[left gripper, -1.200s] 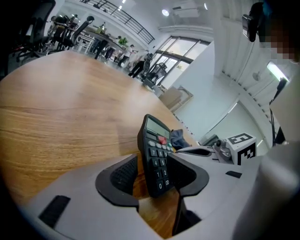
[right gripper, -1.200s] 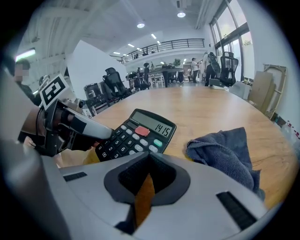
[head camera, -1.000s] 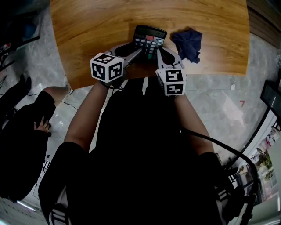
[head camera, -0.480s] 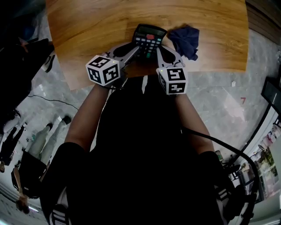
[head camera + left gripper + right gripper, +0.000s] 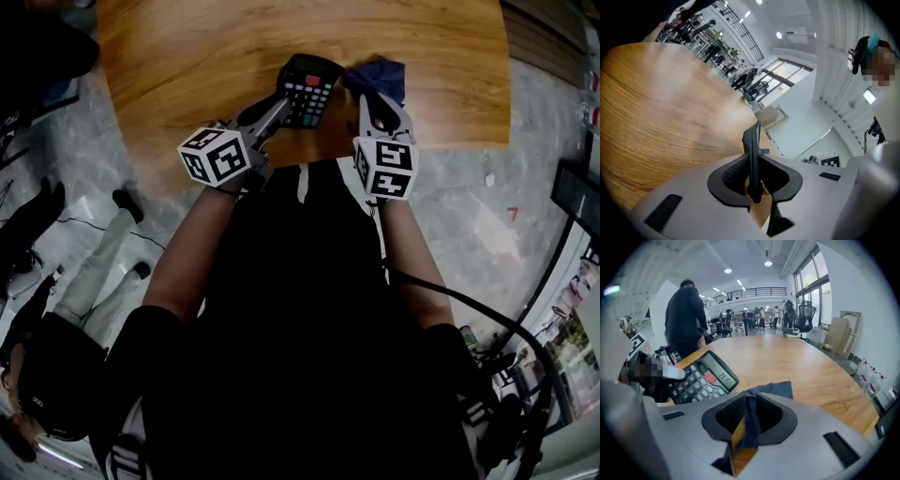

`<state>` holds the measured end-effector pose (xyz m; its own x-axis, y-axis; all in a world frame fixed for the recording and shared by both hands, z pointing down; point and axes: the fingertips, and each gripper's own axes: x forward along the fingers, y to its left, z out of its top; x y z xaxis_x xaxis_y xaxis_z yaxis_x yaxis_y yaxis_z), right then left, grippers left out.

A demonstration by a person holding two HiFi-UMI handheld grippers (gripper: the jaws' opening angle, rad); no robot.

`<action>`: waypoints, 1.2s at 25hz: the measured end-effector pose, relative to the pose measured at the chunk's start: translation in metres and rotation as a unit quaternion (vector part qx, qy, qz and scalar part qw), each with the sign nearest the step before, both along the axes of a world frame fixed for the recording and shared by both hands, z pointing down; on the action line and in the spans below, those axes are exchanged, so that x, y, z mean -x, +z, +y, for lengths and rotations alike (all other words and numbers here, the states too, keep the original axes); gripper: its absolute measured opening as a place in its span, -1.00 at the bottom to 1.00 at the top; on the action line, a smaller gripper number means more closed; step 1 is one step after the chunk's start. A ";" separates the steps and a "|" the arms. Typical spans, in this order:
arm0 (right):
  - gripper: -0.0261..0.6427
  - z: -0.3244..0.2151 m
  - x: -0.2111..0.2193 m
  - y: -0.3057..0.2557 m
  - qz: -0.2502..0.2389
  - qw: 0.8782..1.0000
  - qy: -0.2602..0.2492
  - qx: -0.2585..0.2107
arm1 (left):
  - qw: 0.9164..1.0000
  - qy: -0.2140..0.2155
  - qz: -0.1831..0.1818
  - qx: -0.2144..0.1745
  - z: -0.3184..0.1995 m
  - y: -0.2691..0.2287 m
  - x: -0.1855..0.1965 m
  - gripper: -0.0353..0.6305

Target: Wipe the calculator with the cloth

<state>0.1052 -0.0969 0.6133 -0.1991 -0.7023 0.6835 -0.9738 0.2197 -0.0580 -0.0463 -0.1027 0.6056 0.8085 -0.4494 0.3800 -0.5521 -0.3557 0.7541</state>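
Blue cloth (image 5: 781, 389) fills right tool (image 5: 749, 414), calculator (image 5: 307, 88) left tool (image 5: 753, 177).

Head view looks steeply down on the table (image 5: 187, 56) from above; both gripper views sit low, close behind their jaws, all sharing the calculator (image 5: 307, 89).

One calculator (image 5: 307, 89), one cloth (image 5: 380, 75) — and one wooden table (image 5: 187, 56).
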 end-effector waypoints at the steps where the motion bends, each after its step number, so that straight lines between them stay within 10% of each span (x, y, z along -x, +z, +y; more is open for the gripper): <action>1: -0.84 -0.003 -0.006 -0.003 0.008 1.000 0.001 0.000 | 1.000 -0.003 0.003 -0.002 -0.001 -0.004 0.000 -0.68; 8: -0.47 -0.003 -0.018 0.022 0.062 0.994 -0.054 0.074 | 0.999 -0.030 0.020 -0.010 -0.004 -0.028 -0.002 -0.68; 19: -0.74 0.000 -0.032 0.054 0.085 0.985 -0.095 0.117 | 0.997 -0.069 0.039 -0.020 -0.002 -0.048 0.004 -0.68; 30: -0.76 -0.022 -0.005 -0.083 0.042 0.992 -0.094 -0.079 | 0.994 -0.081 0.059 -0.038 0.000 -0.077 0.004 -0.68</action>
<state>0.1101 -0.1188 0.5304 -0.2838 -0.7573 0.5882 -0.9145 0.3982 0.0714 -0.0505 -0.1031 0.5288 0.7606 -0.6007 0.2461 -0.5155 -0.3285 0.7914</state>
